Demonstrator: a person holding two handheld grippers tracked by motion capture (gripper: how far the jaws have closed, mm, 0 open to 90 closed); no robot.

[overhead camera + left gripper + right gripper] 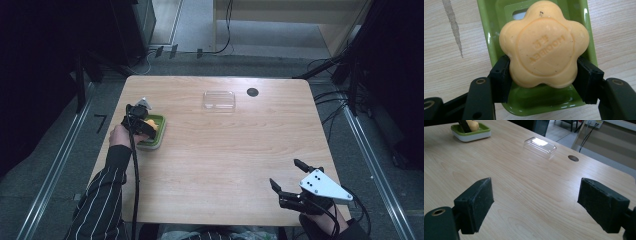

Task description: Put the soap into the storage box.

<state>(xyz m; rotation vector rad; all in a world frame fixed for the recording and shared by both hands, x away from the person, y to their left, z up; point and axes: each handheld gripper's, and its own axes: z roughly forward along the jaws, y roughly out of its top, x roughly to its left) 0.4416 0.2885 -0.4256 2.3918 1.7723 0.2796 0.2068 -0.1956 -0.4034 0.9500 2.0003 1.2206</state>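
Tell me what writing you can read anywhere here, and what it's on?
"HOONBEK" (my best reading; upside down, embossed) on the orange flower-shaped soap, gripped by the left gripper over the green dish.
Two smaller embossed characters beside it: too faint to read.

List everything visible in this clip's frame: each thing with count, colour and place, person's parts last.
Soap bar: one, orange, flower-shaped, over the soap dish, held in the left claw.
Soap dish: one, green with white base, table's left side.
Clear lid: one, transparent, far middle of table.
Cable hole: one, dark, right of the lid.
Table: one, light wood.
Left claw: black, shut on the soap bar.
Right claw: black, open, near right corner.
Striped sleeve: one, left arm.
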